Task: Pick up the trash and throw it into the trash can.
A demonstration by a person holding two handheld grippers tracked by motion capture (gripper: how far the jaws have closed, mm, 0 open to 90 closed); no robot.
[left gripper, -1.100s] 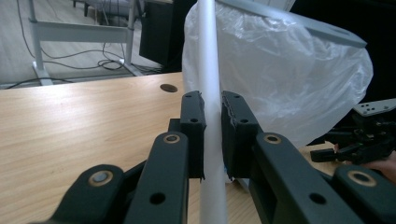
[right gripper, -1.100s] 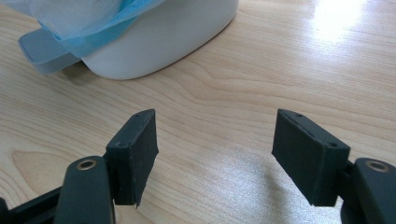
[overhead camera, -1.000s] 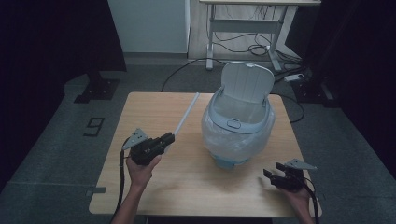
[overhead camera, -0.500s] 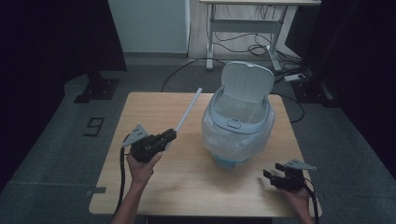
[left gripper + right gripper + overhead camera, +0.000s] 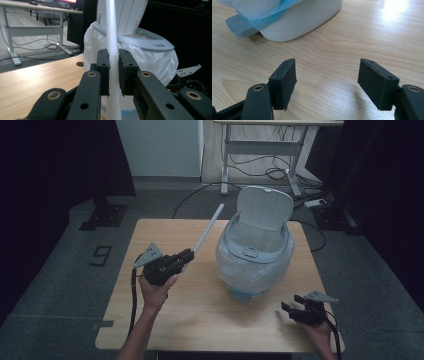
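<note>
A small white bin (image 5: 256, 255) with a raised lid (image 5: 263, 210) and a clear plastic liner stands mid-table. My left gripper (image 5: 186, 257) is held above the table's left part, shut on a long white stick (image 5: 207, 230) that slants up toward the bin. In the left gripper view the stick (image 5: 111, 42) runs straight up between the pads (image 5: 103, 67), with the bin (image 5: 140, 57) behind. My right gripper (image 5: 291, 307) rests low at the front right corner, open with nothing between its fingers (image 5: 284, 80); the bin's base (image 5: 297, 22) and blue foot pedal (image 5: 239, 23) lie just ahead.
The wooden table (image 5: 200, 320) stands on grey carpet. A desk frame (image 5: 260, 150) with cables sits behind it, and a black stand base (image 5: 102, 215) lies at the far left. Bare tabletop (image 5: 352, 47) lies between the right gripper and the bin.
My left gripper has tilted the white stick more upright, its tip rising toward the bin's open top. The right gripper has stayed put.
</note>
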